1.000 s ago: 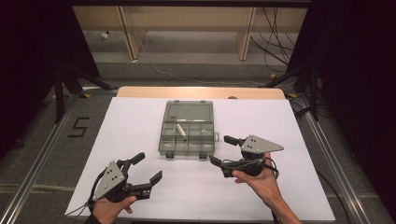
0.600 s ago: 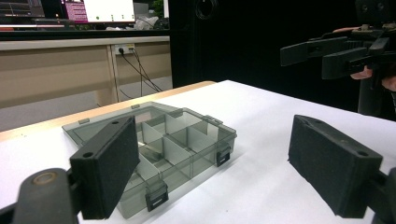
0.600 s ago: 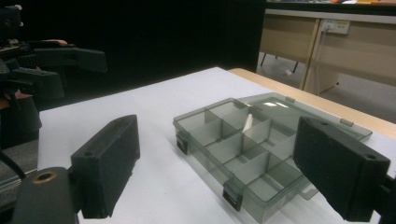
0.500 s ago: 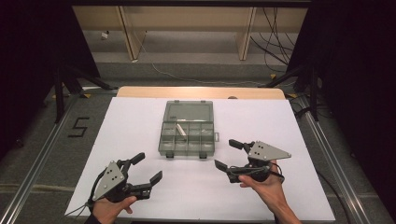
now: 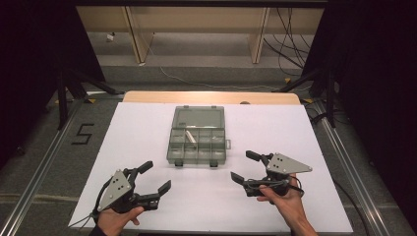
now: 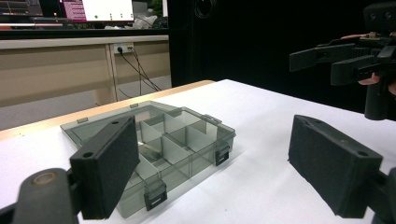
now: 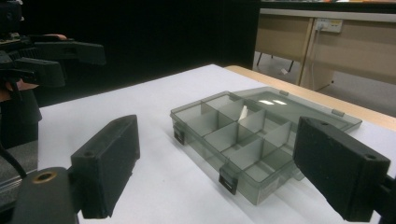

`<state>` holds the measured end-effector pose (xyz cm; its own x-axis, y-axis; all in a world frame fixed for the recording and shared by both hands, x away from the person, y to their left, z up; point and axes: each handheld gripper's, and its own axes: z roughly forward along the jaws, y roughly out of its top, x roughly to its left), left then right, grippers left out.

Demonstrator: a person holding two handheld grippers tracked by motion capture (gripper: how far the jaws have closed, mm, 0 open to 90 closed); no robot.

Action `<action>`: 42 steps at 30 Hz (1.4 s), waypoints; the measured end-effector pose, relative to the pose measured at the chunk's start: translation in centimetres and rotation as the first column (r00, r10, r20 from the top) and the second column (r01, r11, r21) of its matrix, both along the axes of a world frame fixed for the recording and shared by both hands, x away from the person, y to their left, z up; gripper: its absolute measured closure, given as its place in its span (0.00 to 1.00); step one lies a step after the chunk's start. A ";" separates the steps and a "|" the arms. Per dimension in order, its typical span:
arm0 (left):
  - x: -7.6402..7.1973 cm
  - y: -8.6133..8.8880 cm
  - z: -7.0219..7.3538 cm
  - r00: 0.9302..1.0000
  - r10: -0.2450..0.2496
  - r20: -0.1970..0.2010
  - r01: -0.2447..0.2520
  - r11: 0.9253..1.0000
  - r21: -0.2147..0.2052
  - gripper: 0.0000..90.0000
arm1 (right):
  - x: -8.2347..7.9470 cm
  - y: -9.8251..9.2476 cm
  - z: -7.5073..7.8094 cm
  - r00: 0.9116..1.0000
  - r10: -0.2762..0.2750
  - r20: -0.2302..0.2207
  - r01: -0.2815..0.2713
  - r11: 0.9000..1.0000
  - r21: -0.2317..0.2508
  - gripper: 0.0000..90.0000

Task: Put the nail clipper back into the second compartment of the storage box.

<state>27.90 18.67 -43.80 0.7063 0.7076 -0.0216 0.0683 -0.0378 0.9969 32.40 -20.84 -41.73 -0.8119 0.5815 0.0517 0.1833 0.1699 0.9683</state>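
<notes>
Compartment box (image 5: 197,140) lid open, small white piece (image 5: 190,136) inside; both claws spread, empty.

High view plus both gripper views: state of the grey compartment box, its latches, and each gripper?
Translucent grey plastic compartment box: open, lid laid flat behind it on the white table.
Black front latches: undone, hanging down.
Small white piece: lying in one compartment.
Left gripper: open, holding nothing, apart from the box.
Right gripper: open, holding nothing, apart from the box.
</notes>
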 end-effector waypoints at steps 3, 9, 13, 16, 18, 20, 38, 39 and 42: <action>0.0 0.0 0.0 1.000 -0.001 -0.002 0.001 1.000 -0.001 0.18 | -0.1 -0.2 -0.1 1.000 0.004 -0.003 -0.004 1.000 -0.009 0.18; 0.0 0.0 0.0 1.000 -0.002 -0.004 0.002 1.000 -0.001 0.18 | -0.6 -1.0 -0.5 1.000 -0.018 0.007 0.018 1.000 -0.014 0.18; 0.0 0.0 0.0 1.000 -0.003 -0.006 0.003 1.000 -0.001 0.18 | -0.9 -1.3 -0.8 0.999 -0.031 0.016 0.031 0.999 -0.020 0.18; -0.1 0.0 0.0 1.000 -0.003 -0.004 0.003 1.000 0.002 0.18 | -1.5 -1.4 -1.2 0.999 -0.035 0.003 0.035 0.999 -0.016 0.18; -0.1 0.0 0.0 1.000 -0.003 -0.005 0.003 1.000 0.001 0.18 | -1.6 -1.4 -1.3 0.999 -0.032 0.004 0.032 0.999 -0.019 0.18; -0.1 0.0 0.0 1.000 -0.004 -0.006 0.004 1.000 0.001 0.18 | -1.8 -1.4 -1.5 0.998 -0.042 0.039 0.043 0.999 -0.014 0.18; -0.1 -0.1 0.0 1.000 -0.007 -0.013 0.007 1.000 0.002 0.18 | -2.9 -1.3 -2.0 1.000 -0.011 0.016 0.011 0.999 -0.030 0.18; -0.1 -0.1 0.0 1.000 -0.007 -0.014 0.007 1.000 0.002 0.18 | -2.9 -1.3 -2.0 1.000 -0.011 0.016 0.011 0.999 -0.030 0.18; 0.0 -0.1 0.0 1.000 -0.008 -0.011 0.008 1.000 0.005 0.18 | -2.7 -1.3 -2.0 0.999 -0.020 0.046 0.021 0.999 -0.031 0.18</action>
